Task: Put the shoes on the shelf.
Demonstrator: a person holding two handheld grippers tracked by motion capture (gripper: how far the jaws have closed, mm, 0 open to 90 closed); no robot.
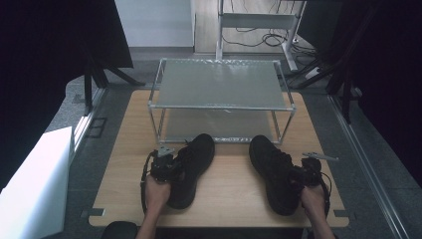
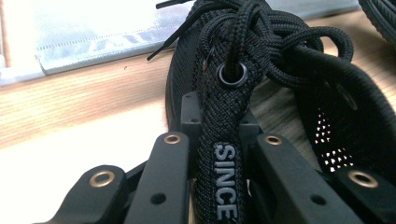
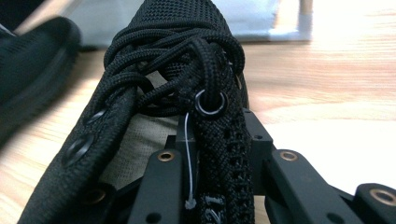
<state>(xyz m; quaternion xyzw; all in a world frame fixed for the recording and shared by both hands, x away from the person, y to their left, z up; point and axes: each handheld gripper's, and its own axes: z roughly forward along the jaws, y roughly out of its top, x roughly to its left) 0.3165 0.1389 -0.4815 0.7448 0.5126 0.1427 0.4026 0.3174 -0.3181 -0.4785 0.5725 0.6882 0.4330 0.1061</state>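
Note:
Two black lace-up shoes lie on the wooden table, toes pointing away from me. My left gripper [image 1: 166,167] is shut on the left shoe [image 1: 194,164], its jaws pinching the collar edge with the "SINCE" strip [image 2: 224,182] between them. My right gripper [image 1: 303,175] is shut on the right shoe [image 1: 271,172], clamping the eyelet side wall [image 3: 217,154] of its opening. In the left gripper view the left shoe's laces [image 2: 261,32] bunch above a metal eyelet. In the right gripper view the other shoe [image 3: 32,56] lies off to the left.
A two-level metal rack [image 1: 221,84] with pale grey shelves stands at the far half of the table [image 1: 129,149], just beyond the shoe toes. A white box [image 1: 35,184] sits on the floor at the left. Dark stands and cables surround the table.

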